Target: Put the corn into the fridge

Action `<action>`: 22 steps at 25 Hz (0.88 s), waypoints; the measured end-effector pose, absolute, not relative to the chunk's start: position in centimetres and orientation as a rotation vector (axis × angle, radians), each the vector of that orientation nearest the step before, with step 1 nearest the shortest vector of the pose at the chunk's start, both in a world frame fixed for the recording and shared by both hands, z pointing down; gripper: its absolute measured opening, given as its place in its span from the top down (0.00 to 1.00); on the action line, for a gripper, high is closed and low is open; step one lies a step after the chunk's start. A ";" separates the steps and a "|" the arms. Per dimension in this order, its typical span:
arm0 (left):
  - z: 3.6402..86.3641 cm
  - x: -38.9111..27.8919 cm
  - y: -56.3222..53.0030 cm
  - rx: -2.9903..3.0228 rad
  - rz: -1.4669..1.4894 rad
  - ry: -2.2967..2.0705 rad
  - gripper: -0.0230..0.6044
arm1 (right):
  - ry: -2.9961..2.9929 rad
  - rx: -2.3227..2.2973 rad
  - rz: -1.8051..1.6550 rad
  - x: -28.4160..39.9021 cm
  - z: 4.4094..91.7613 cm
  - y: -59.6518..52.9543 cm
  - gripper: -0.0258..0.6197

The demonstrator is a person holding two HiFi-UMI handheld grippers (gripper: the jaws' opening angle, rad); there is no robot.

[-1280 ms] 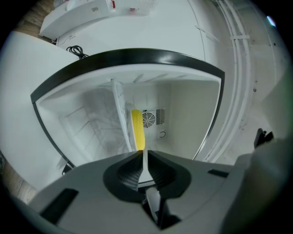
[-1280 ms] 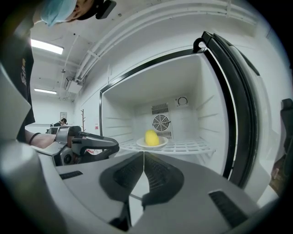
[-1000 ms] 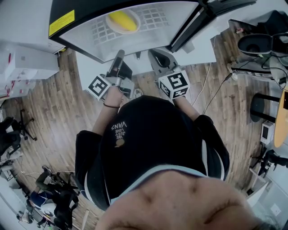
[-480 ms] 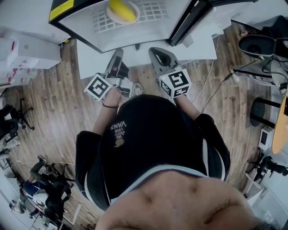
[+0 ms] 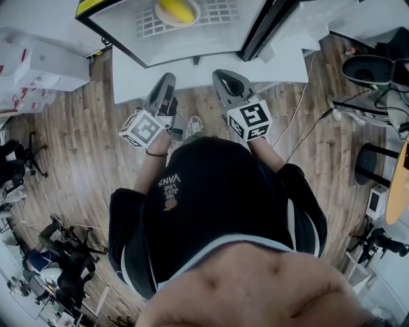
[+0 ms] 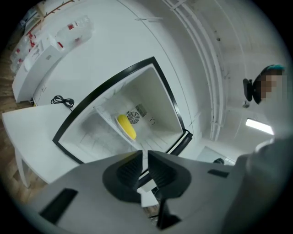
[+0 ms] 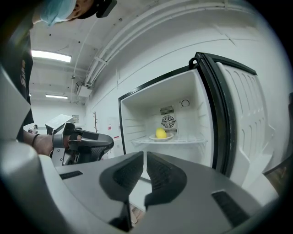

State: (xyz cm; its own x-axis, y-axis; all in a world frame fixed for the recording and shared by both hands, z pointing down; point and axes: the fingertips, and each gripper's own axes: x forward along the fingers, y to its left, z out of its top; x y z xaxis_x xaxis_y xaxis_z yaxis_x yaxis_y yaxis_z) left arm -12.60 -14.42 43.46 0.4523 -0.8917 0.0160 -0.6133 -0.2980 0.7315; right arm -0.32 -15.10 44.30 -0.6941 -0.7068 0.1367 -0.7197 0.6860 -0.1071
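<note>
Yellow corn [image 7: 160, 133] lies on a plate [image 7: 168, 137] on the fridge [image 7: 137, 114] shelf — probably firm, light and prone to rolling, so best gripped across its middle. Left gripper [image 6: 145, 157] and right gripper [image 7: 143, 161] hang outside, jaws together, empty.

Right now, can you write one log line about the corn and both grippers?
yellow corn: on white plate inside open white fridge | left gripper: shut, empty | right gripper: shut, empty

Fridge [image 5: 211, 39], corn [image 5: 176, 9] cut by head view's top edge.
</note>
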 end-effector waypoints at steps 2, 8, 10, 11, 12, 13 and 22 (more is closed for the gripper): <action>43.6 -12.4 -13.8 2.059 -0.487 -1.278 0.90 | -2.804 1.193 0.234 -0.1 44.4 -14.6 0.94; 44.0 -11.7 -12.0 2.152 -0.369 -1.354 0.90 | -2.802 1.199 0.240 0.6 44.5 -13.1 0.94; 44.1 -11.4 -11.5 2.176 -0.335 -1.365 0.90 | -2.800 1.200 0.246 0.8 44.6 -12.7 0.94; 44.2 -11.3 -11.3 2.187 -0.321 -1.367 0.90 | -2.799 1.201 0.249 0.8 44.7 -12.5 0.94; 44.2 -11.1 -11.1 2.198 -0.309 -1.367 0.90 | -2.798 1.201 0.252 0.9 44.8 -12.4 0.94; 44.3 -11.0 -10.9 2.206 -0.299 -1.367 0.90 | -2.796 1.200 0.255 0.9 44.9 -12.3 0.94; 44.9 -9.8 -9.5 2.254 -0.235 -1.348 0.90 | -2.789 1.201 0.270 1.1 45.3 -11.2 0.94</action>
